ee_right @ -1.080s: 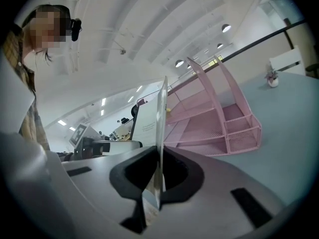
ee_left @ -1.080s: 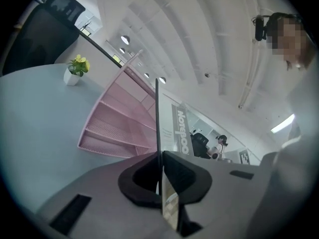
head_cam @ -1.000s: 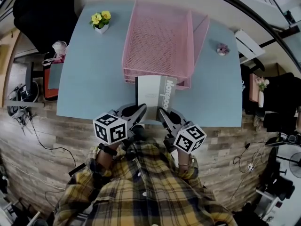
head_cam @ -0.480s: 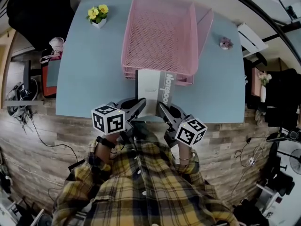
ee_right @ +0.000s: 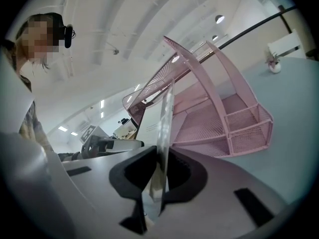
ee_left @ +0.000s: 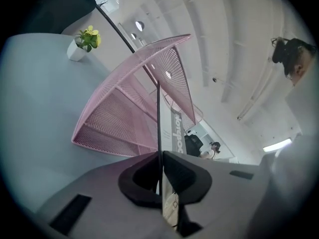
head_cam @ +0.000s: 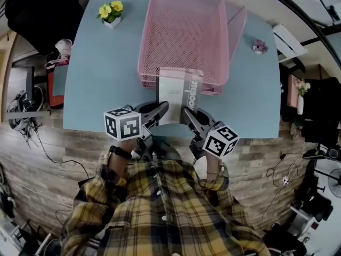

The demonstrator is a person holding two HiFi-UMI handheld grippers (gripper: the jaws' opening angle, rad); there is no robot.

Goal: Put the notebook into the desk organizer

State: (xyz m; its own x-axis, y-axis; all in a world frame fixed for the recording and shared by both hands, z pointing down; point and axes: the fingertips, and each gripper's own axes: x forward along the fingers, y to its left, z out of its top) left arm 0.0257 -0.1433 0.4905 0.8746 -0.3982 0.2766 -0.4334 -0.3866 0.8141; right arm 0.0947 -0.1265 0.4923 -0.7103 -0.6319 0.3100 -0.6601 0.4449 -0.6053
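- Wearing a yellow plaid shirt, closest of all, at the bottom of the head view.
- Holding two grippers out over the near edge of the blue desk, with a left cube and a right cube of black and white squares riding on them.
- Pinching the near left side of the notebook with the left gripper, jaws squeezed tight on the thin edge, dark pads pressing on both faces.
- Pinching the near right side with the right gripper, jaws clamped on the notebook in the same way.
- Carrying the notebook between both grippers by the middle of the desk's near edge, white cover up, grey strip with letters running along its right side.
- Poking the notebook's far end over the front edge of the pink desk organizer; not telling from here whether paper and mesh are touching.
- Looking at the desk organizer standing in the middle of the desk toward the far edge, made of pink wire mesh, open front facing the grippers.
- Spotting a small white pot of yellow flowers at the far left corner, well apart from the desk organizer.
- Spotting a tiny pot of purple flowers by the right edge, also well apart.
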